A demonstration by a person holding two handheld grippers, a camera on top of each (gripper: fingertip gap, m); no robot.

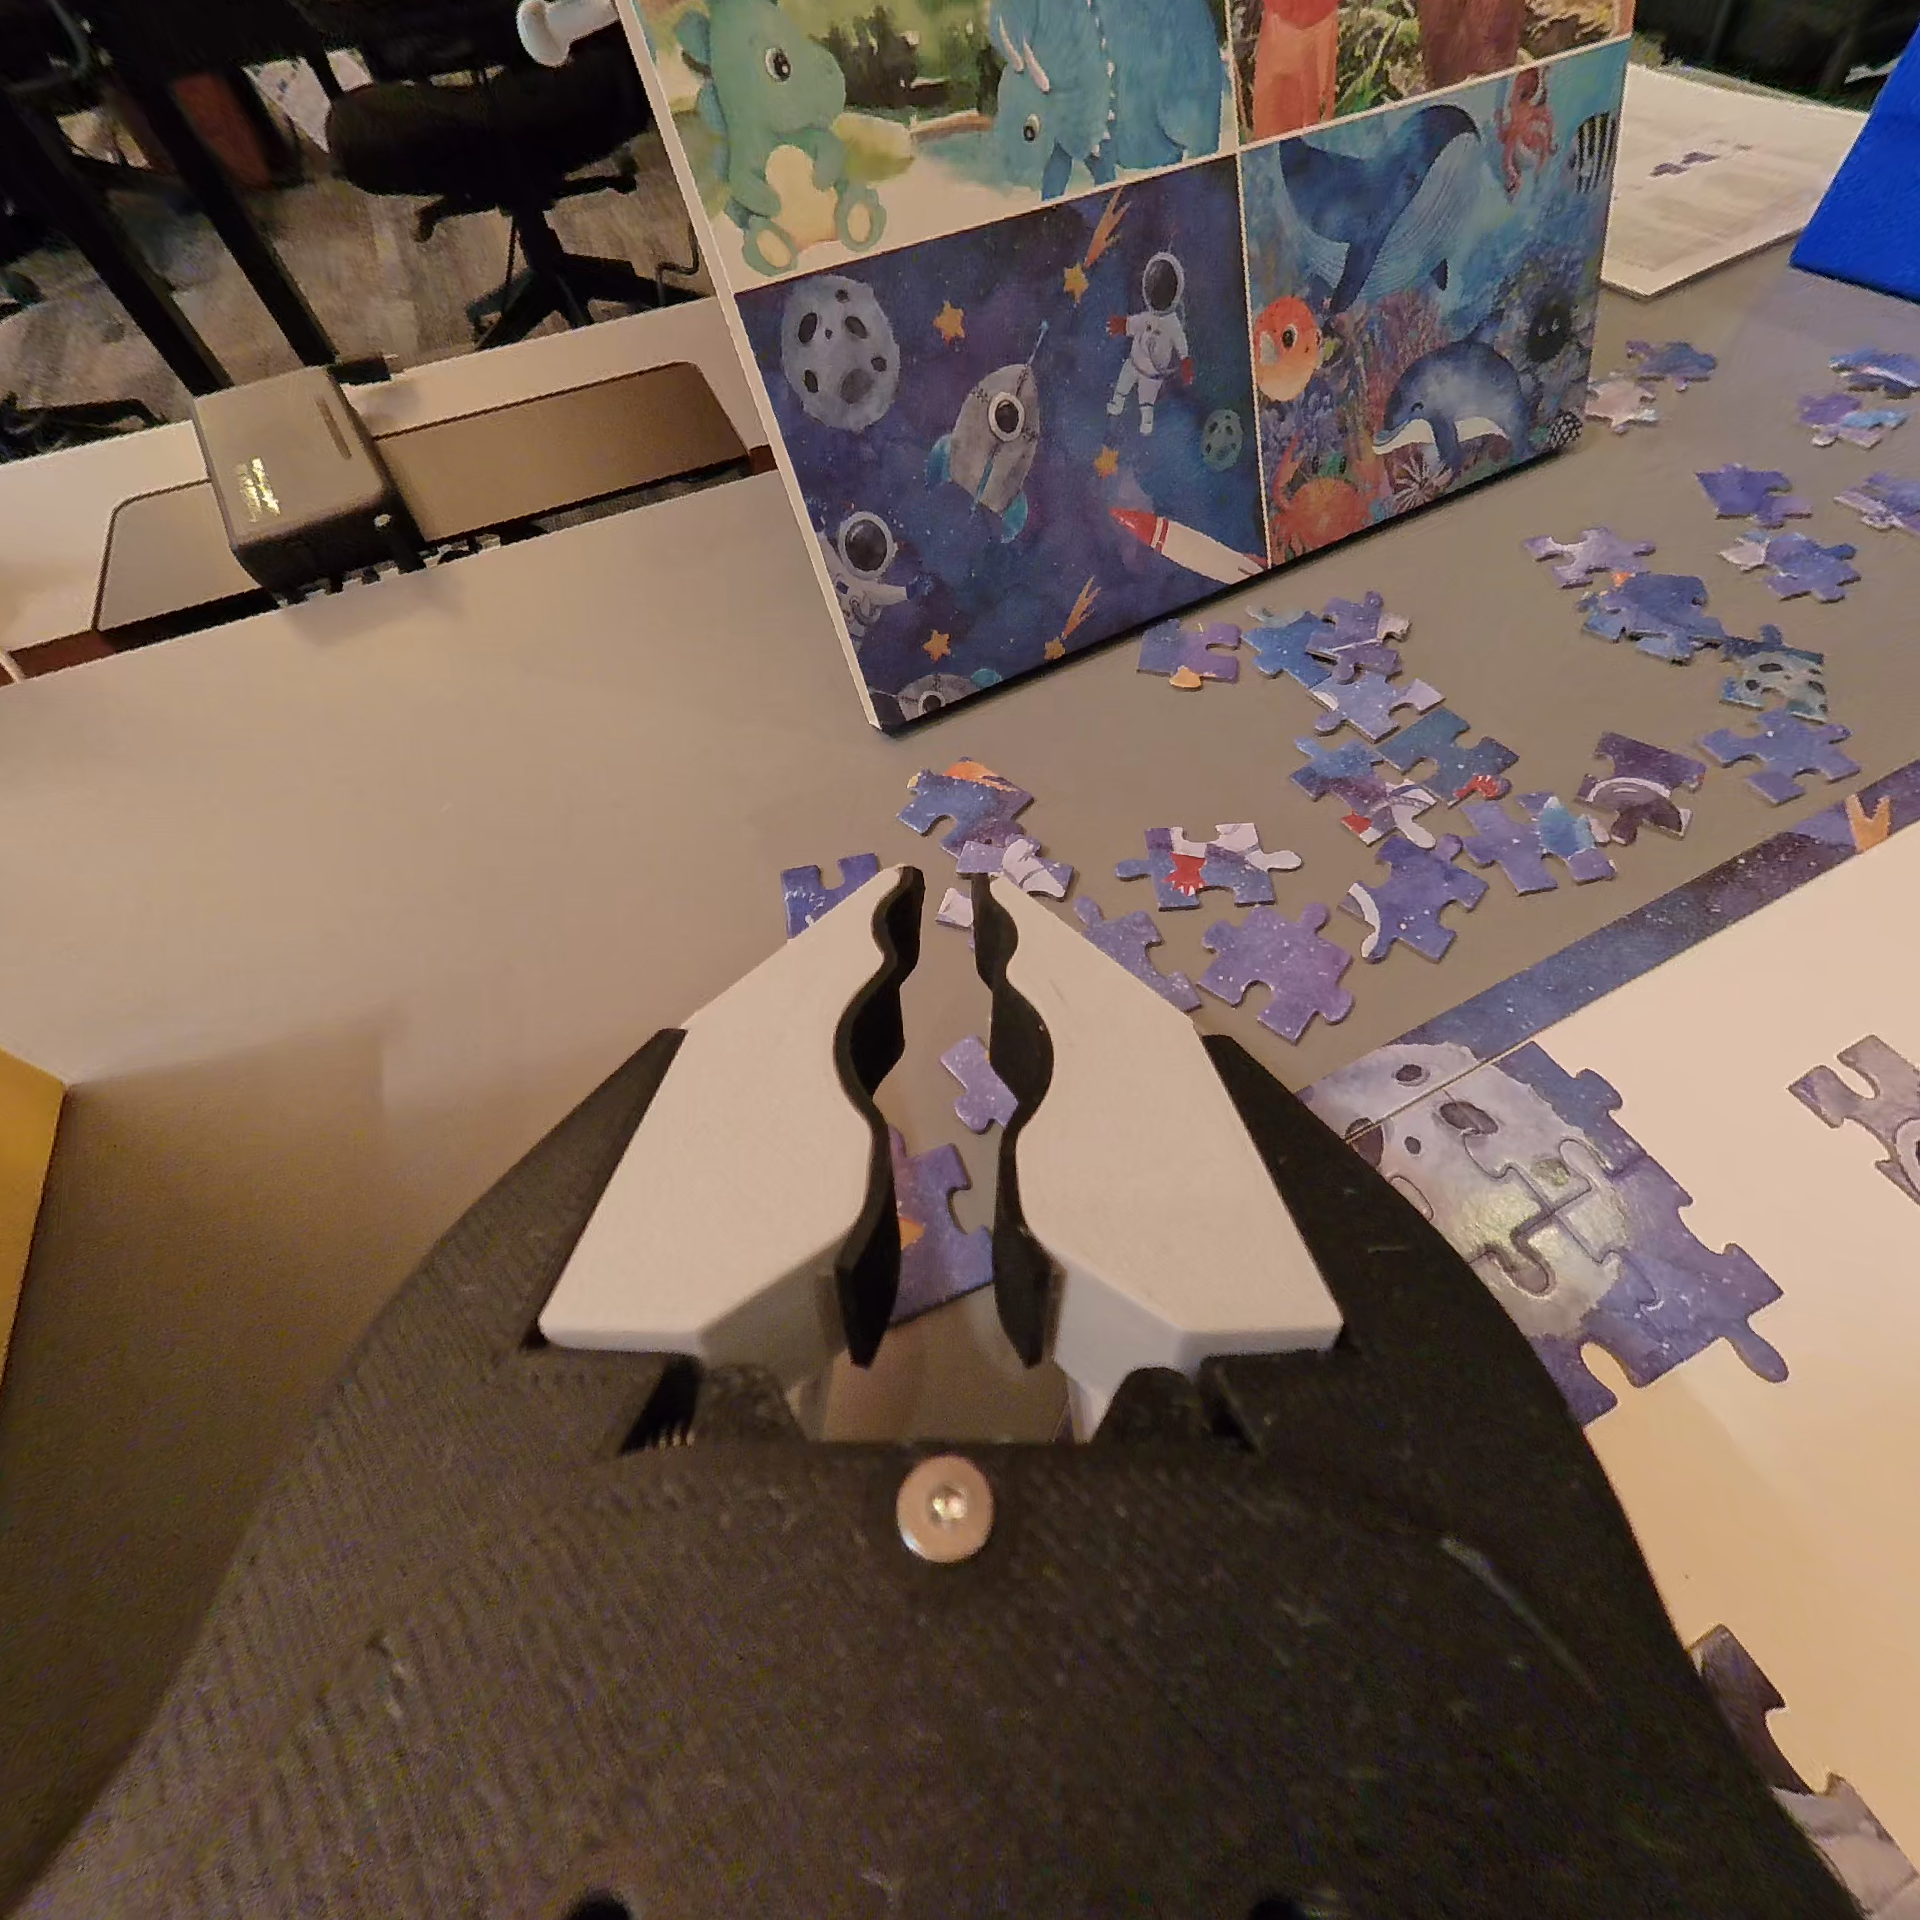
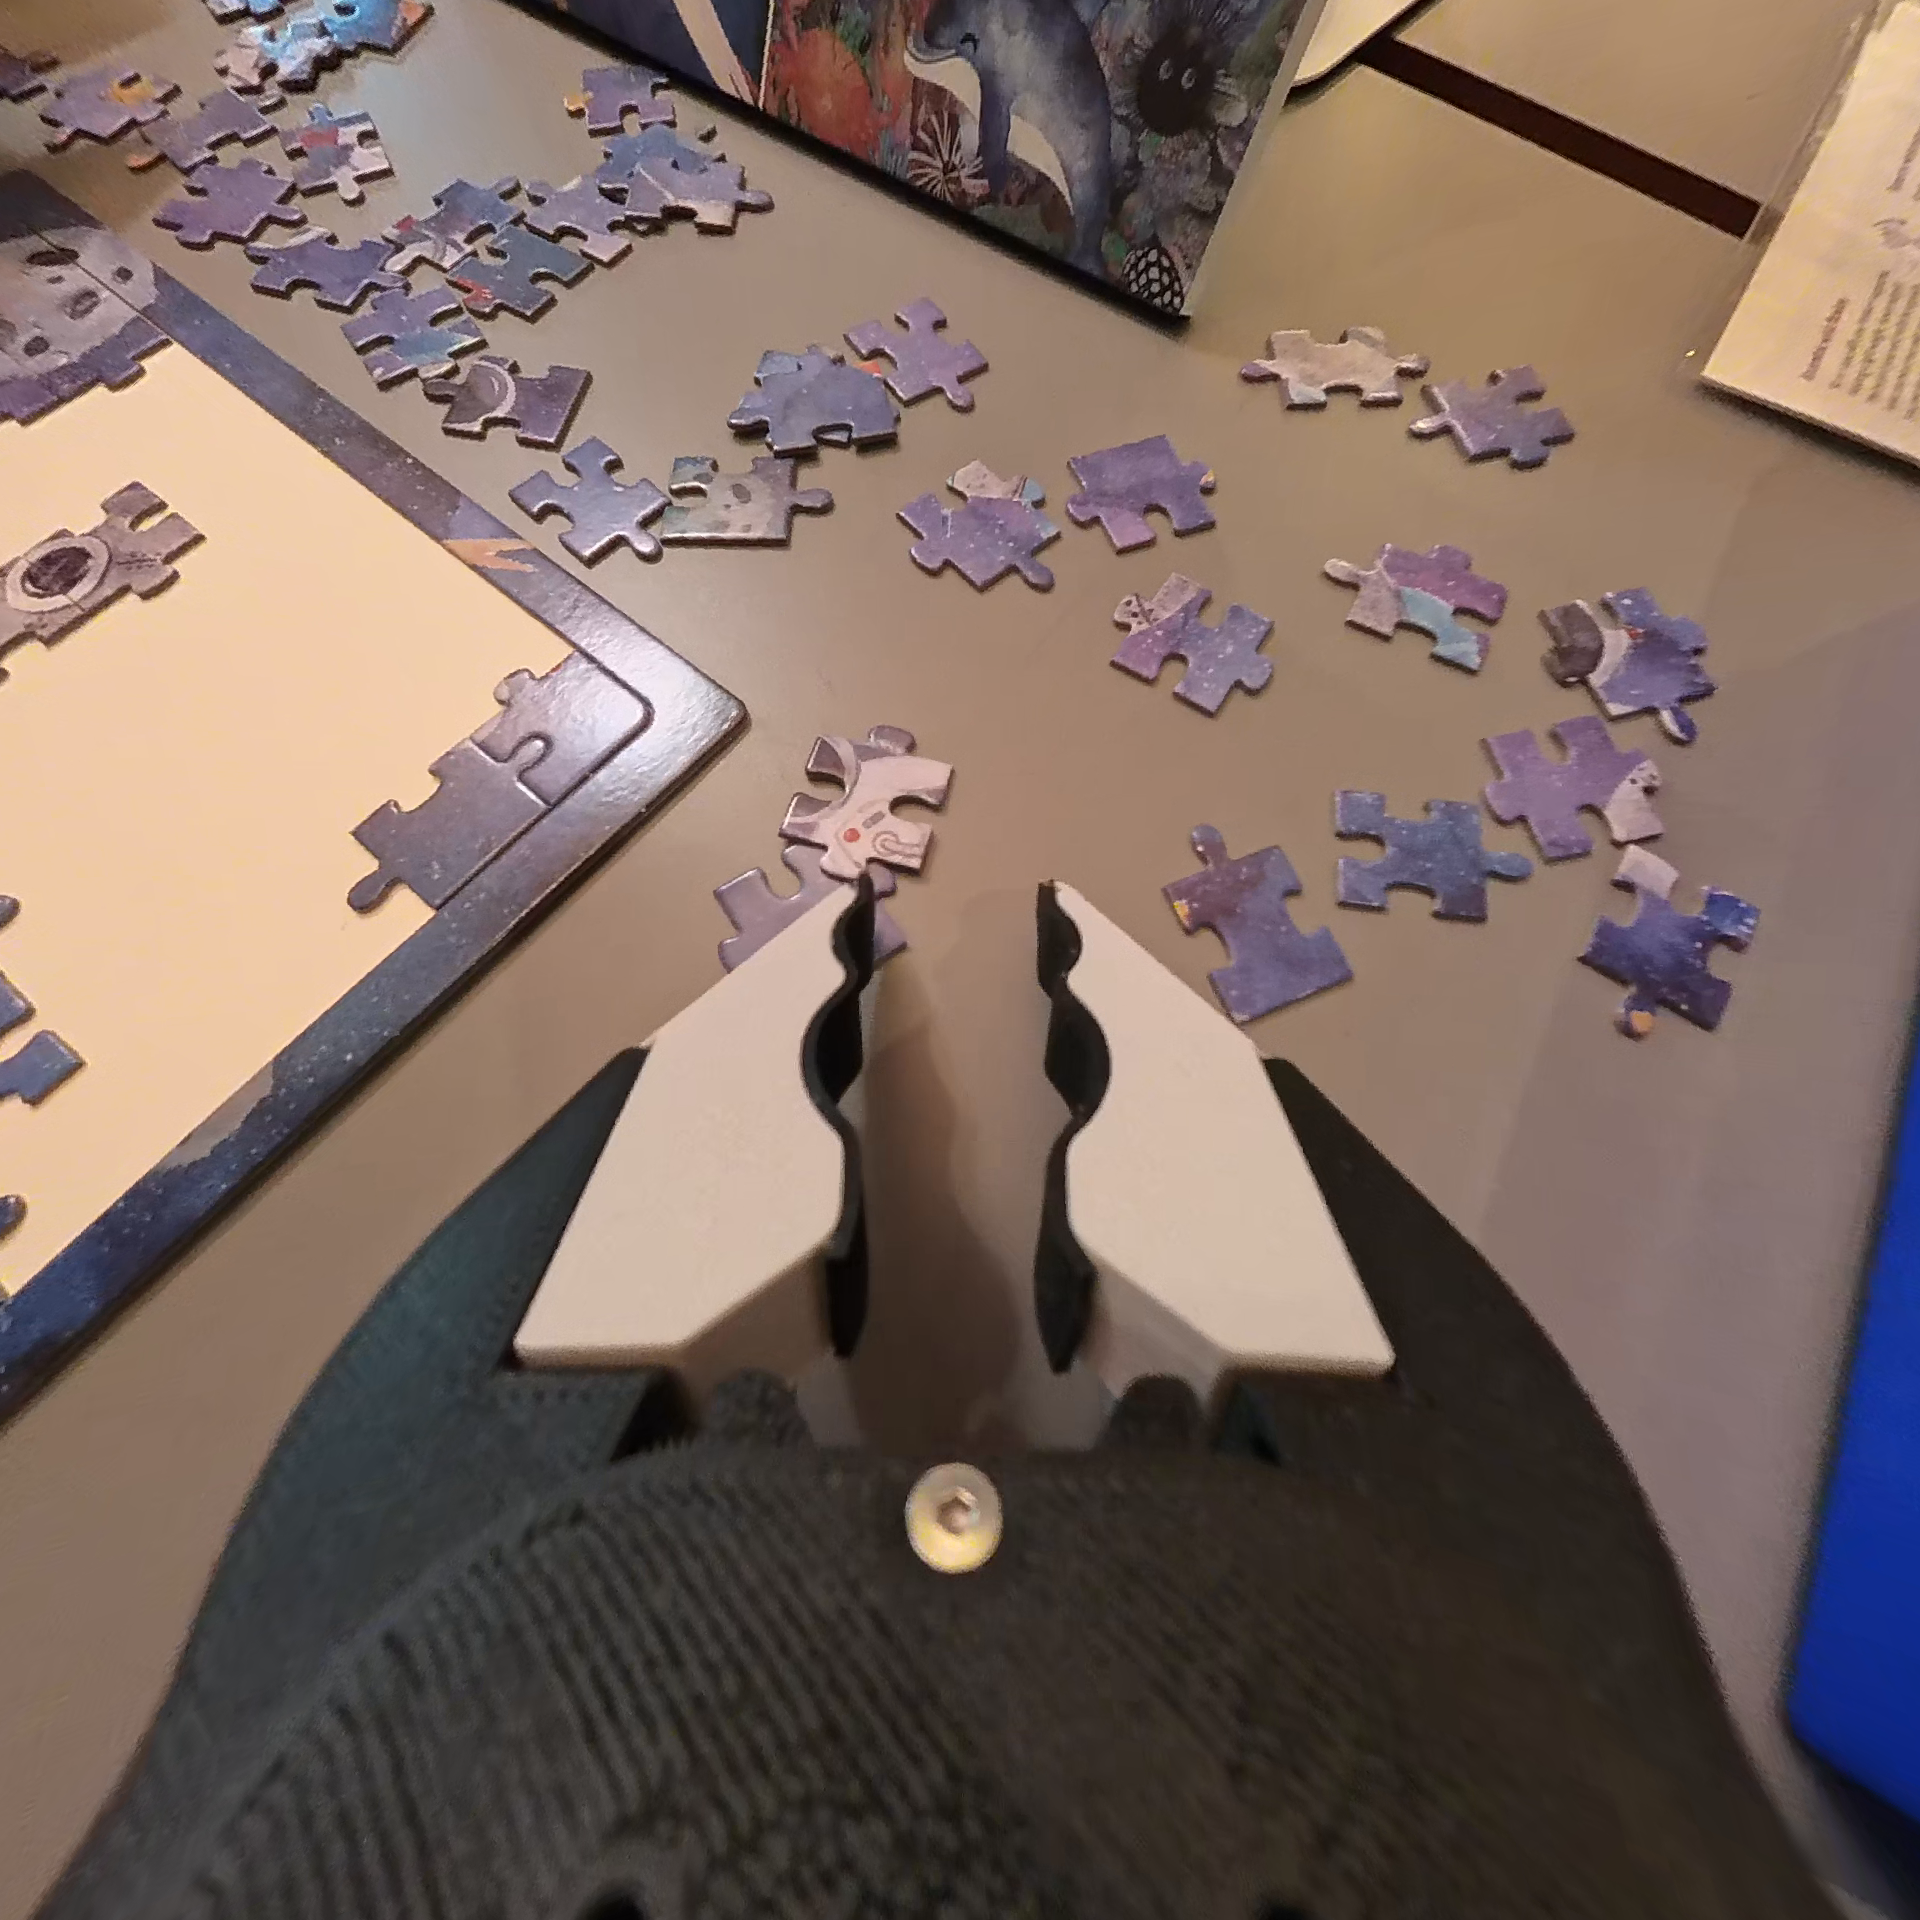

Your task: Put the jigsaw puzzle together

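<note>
Right tongs [image 2: 951,888] gape beside astronaut piece [image 2: 868,800].

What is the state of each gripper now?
Left gripper: slightly open, holding nothing, above loose pieces.
Right gripper: open, empty, beside a white piece.

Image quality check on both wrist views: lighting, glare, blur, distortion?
Left wrist view: warm, dim light; glare patch on the assembled moon pieces; fisheye bends the puzzle box; dark background. Right wrist view: same warm cast; sheen on the puzzle frame; hand-held gripper base soft, blue edge blurred.
</note>
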